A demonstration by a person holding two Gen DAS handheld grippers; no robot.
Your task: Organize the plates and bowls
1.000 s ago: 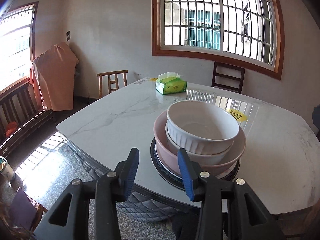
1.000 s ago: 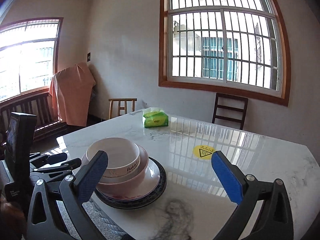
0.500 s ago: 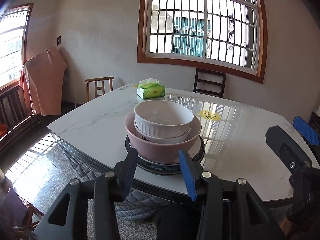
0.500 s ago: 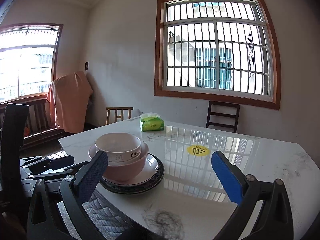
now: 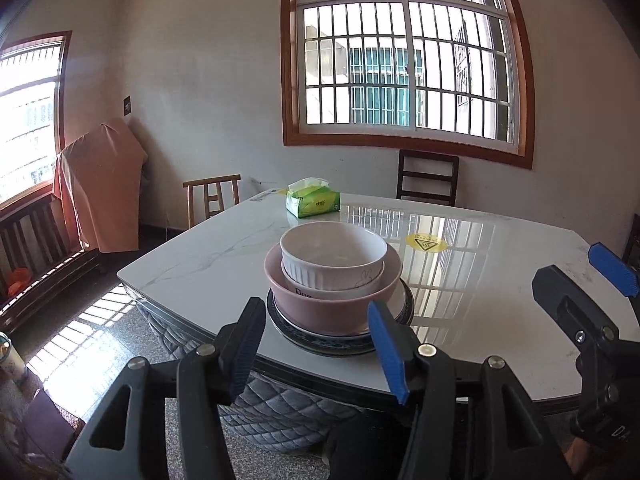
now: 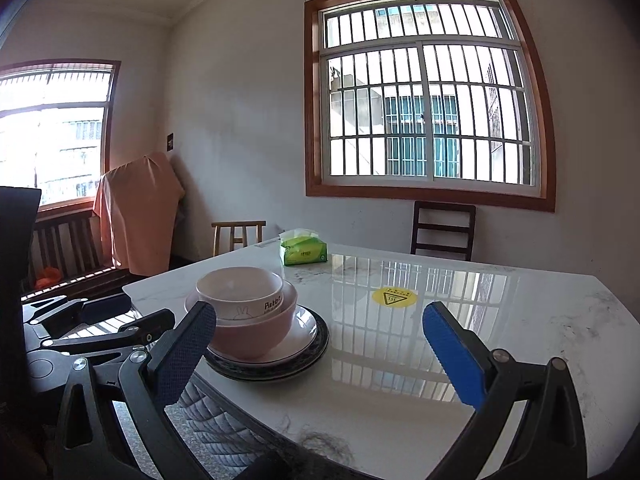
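A stack stands near the front left edge of the marble table: a dark-rimmed plate at the bottom, a white plate, a pink bowl, then white bowls, the top one ribbed. The stack also shows in the right wrist view. My left gripper is open and empty, just short of the stack at the table edge. My right gripper is wide open and empty, held above the table to the right of the stack.
A green tissue pack lies at the far side of the table. A yellow warning sticker is on the tabletop. Wooden chairs stand behind the table. A cloth-covered object and a bench stand at the left wall.
Both grippers have drawn back and lowered, so the stack looks smaller and farther. The left jaws stand a little wider. The stack has not moved.
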